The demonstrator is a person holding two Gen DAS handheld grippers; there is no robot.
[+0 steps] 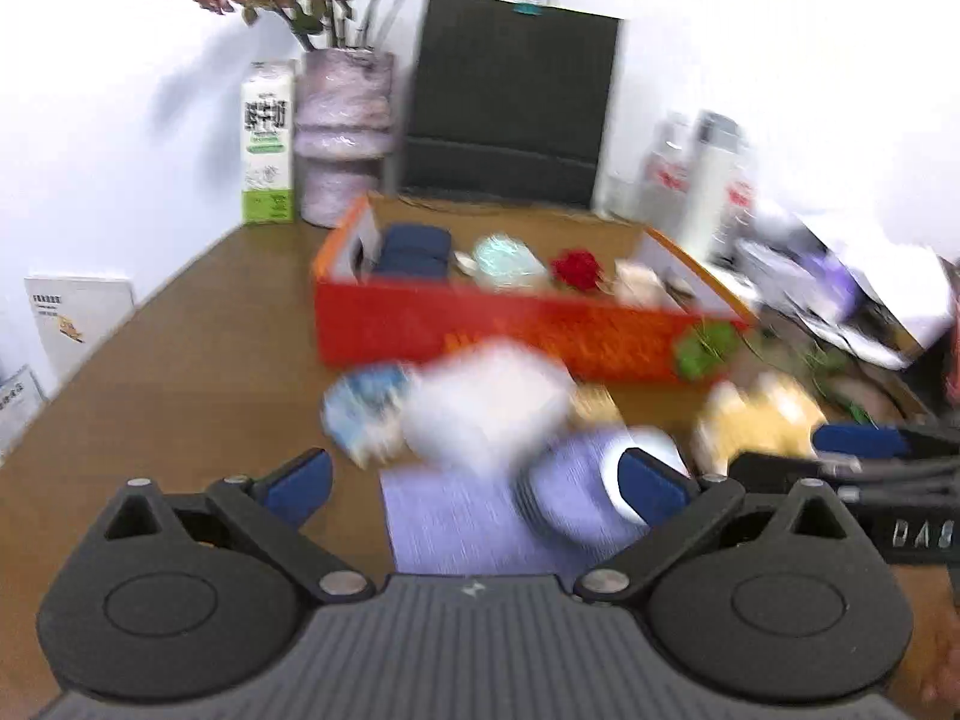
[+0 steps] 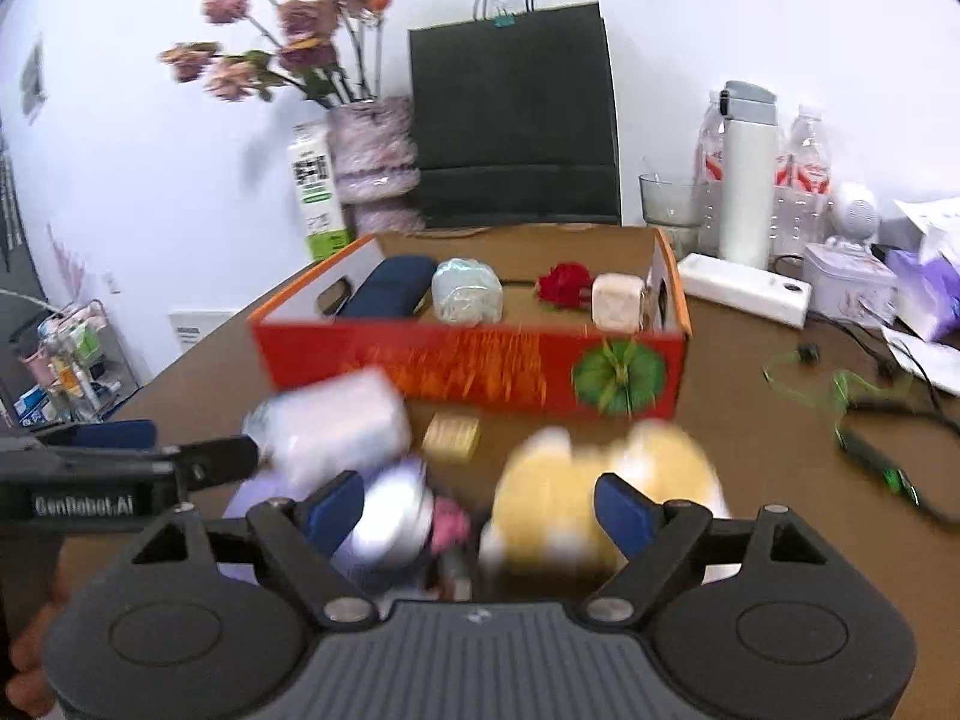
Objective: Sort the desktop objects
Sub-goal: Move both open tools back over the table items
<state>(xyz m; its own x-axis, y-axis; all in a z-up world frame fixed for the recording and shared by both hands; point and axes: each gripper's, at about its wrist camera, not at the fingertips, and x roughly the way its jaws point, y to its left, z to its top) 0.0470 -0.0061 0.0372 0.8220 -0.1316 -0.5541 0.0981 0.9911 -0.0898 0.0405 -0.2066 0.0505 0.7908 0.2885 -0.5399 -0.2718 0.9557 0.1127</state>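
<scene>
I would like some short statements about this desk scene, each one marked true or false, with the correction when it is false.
1. The red rose lies inside the orange box. True.
2. The black paper bag stands in front of the box. False: it stands behind the box, against the wall.
3. The right gripper is shut on the yellow soft toy. False: its jaws are open, and the pads do not press on the toy.
4. The milk carton stands beside the vase. True.
5. The left gripper is open. True.
</scene>
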